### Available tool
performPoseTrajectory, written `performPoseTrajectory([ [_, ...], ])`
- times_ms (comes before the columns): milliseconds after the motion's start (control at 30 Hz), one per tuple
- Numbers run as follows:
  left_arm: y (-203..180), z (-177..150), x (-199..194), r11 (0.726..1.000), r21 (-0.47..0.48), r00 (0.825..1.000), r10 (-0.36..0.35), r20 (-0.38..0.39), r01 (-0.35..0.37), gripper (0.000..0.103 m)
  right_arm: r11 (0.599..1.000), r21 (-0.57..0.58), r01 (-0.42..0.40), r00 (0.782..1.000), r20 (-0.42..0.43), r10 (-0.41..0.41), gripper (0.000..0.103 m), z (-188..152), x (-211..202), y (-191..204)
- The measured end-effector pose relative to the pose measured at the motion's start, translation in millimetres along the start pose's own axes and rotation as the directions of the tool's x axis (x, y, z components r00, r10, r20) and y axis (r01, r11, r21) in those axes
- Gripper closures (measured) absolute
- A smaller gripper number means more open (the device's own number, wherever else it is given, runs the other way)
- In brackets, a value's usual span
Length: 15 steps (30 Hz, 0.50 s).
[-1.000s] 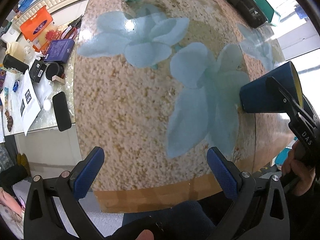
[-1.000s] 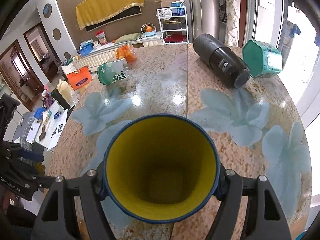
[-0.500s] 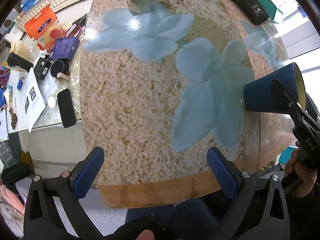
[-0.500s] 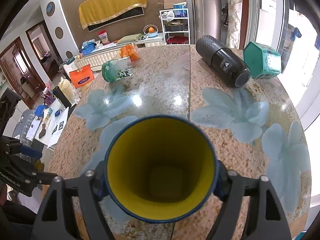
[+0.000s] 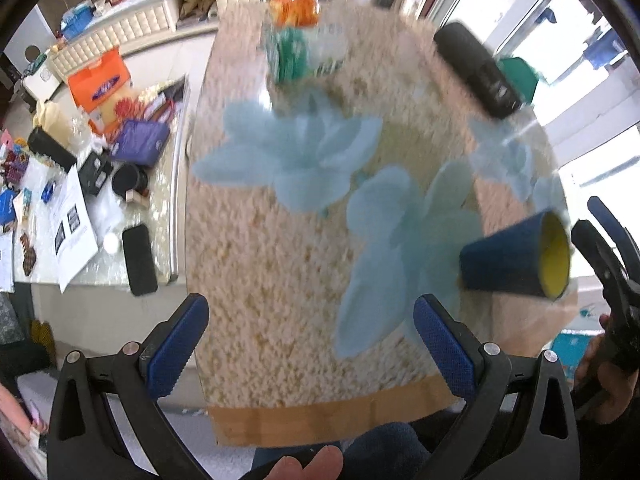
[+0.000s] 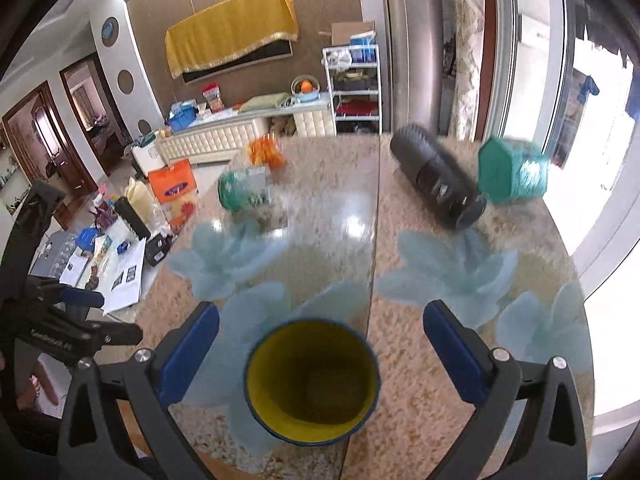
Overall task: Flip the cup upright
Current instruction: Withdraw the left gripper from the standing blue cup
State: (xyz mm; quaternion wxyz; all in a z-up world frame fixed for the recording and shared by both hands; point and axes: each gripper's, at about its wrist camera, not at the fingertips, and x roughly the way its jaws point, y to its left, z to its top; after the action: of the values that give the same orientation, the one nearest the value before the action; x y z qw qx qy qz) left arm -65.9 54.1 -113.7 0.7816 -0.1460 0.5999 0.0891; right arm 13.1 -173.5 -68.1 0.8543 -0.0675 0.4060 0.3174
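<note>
Two tools are in play, and both stand wide with nothing between their blue pads. Our right tool (image 6: 320,340) frames the dark blue cup with the yellow inside (image 6: 312,378), whose mouth faces us from between the spread fingers, touching neither pad. From our left tool (image 5: 310,336) the same cup (image 5: 516,256) sits off to the right, seemingly on its side on the speckled stone counter with pale blue flowers (image 5: 272,272), close to the near edge, its mouth turned toward the right tool; blur keeps us from judging the tilt exactly.

We judge the cup not yet upright. To do this step well we should close on the wall near the rim, squarely, then swing the base down onto the counter, away from the edge. Farther ahead of the right tool lie a black cylinder (image 6: 438,184) and a green box (image 6: 512,176), well apart from the cup.
</note>
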Motion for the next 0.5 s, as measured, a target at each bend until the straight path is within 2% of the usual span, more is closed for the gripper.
performPoseTrajectory([
  [100,-3,14,-24,1.000,0.007,0.995,-0.019,0.094,0.018,0.000,1.000,0.002,0.007,0.999,0.041,-0.007,0.000,14,-20,1],
  [267,-17,36,-61,0.997,0.064,0.975,-0.057,0.214,0.044,0.000,0.999,0.032,0.034,0.996,0.084,-0.036,0.000,30,-48,-1],
  [500,-45,43,-105,0.984,0.174,0.948,-0.082,0.307,0.029,0.000,0.987,0.140,0.084,0.993,0.068,-0.094,0.000,41,-75,-12],
])
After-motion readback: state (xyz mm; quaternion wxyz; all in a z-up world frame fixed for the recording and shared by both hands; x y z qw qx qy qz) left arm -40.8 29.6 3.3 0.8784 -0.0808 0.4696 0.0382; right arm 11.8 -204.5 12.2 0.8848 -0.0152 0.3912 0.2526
